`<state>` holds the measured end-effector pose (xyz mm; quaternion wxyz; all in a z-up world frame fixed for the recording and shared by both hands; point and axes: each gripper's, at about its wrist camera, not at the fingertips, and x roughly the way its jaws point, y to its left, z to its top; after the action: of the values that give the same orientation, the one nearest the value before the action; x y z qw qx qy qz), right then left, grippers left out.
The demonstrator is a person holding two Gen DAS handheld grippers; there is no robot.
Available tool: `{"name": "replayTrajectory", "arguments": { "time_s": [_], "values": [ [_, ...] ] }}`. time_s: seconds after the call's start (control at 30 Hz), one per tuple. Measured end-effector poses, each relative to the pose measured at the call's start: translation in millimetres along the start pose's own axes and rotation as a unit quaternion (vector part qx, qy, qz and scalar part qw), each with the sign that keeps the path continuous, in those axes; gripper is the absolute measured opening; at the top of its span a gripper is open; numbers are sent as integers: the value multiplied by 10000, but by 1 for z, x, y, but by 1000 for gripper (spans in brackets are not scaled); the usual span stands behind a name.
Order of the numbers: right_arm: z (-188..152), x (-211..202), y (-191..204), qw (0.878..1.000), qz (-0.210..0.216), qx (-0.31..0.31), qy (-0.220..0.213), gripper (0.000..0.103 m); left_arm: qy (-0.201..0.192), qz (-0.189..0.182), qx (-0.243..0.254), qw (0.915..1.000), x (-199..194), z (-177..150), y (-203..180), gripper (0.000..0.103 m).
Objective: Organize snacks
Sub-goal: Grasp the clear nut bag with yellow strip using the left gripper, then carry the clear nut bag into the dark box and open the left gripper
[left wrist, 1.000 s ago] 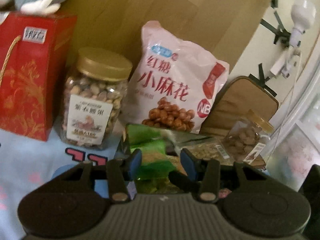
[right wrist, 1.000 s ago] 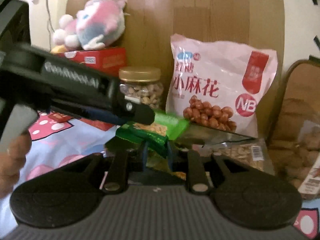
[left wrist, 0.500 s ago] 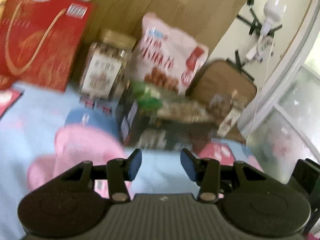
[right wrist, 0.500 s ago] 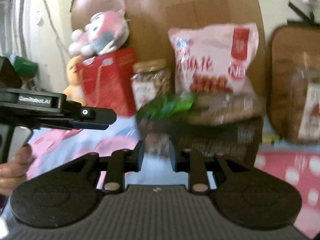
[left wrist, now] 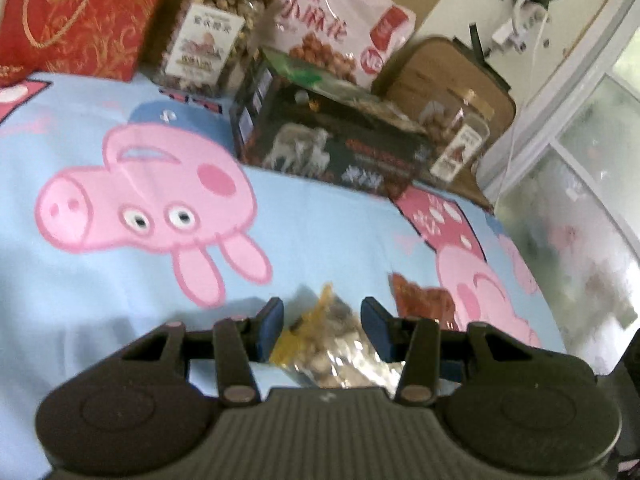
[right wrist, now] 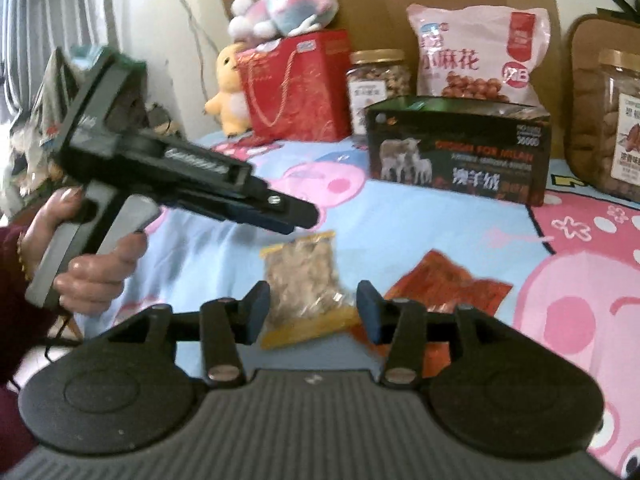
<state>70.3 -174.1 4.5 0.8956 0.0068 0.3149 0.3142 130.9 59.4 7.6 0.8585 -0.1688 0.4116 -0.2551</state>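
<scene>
A clear bag of nuts (left wrist: 336, 344) with yellow edges lies on the blue cartoon sheet (left wrist: 328, 236). My left gripper (left wrist: 322, 320) hangs open over it, and the pads do not press the bag. A red snack packet (left wrist: 424, 300) lies just to the bag's right. In the right wrist view the same nut bag (right wrist: 304, 272) and red packet (right wrist: 444, 284) lie just beyond my right gripper (right wrist: 312, 312). Its jaws are opening and grip nothing. A hand holds the left gripper (right wrist: 296, 216) above the bag's far edge. A dark open box (right wrist: 460, 152) with snacks in it stands farther back.
Along the wooden headboard stand a red gift bag (right wrist: 296, 84), a gold-lidded nut jar (right wrist: 378, 76), a pink snack bag (right wrist: 476, 56) and a second jar (right wrist: 612, 120). Plush toys (right wrist: 288, 0) sit on the gift bag. A window (left wrist: 580, 184) is at the right in the left wrist view.
Both grippers have drawn back from the dark box, leaving the green packets there. The nut bag and red packet have come into view. The right jaws stand wider apart.
</scene>
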Motion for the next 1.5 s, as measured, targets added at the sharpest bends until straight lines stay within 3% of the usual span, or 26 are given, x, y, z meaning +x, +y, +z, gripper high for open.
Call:
{"name": "replayTrajectory", "arguments": {
  "time_s": [0.13, 0.27, 0.47, 0.63, 0.8, 0.87, 0.93, 1.23, 1.5],
  "values": [
    [-12, 6, 11, 9987, -273, -361, 228, 51, 22, -21, 111, 9999, -6, -17, -10, 42],
    [-12, 5, 9, 9975, -608, -362, 54, 51, 138, -188, 33, 9997, -17, -30, -13, 42],
    [-13, 1, 3, 9981, -535, -296, -16, 52, 17, -151, -29, 9999, -30, -29, -17, 48],
    [-15, 2, 6, 9981, -542, -278, -10, 52, 182, -56, 20, 9998, -18, -29, -21, 48],
    [-17, 5, 6, 9983, -524, -241, 4, 52, 218, -72, 124, 9997, -13, -32, -23, 45],
    [-16, 5, 6, 9981, -546, -284, -9, 47, 261, -103, 92, 9996, -12, -30, -22, 40],
    [-13, 5, 4, 9989, -412, -231, -23, 28, 270, -119, 65, 9995, -13, -25, -24, 40],
    [31, -4, -6, 9929, -748, -414, -828, 28, -416, -47, 881, 9952, -30, 36, -62, 40],
    [69, 14, -38, 9867, -1030, -522, -1141, 28, -573, 83, 918, 9941, -2, 88, -61, 40]
  ]
}}
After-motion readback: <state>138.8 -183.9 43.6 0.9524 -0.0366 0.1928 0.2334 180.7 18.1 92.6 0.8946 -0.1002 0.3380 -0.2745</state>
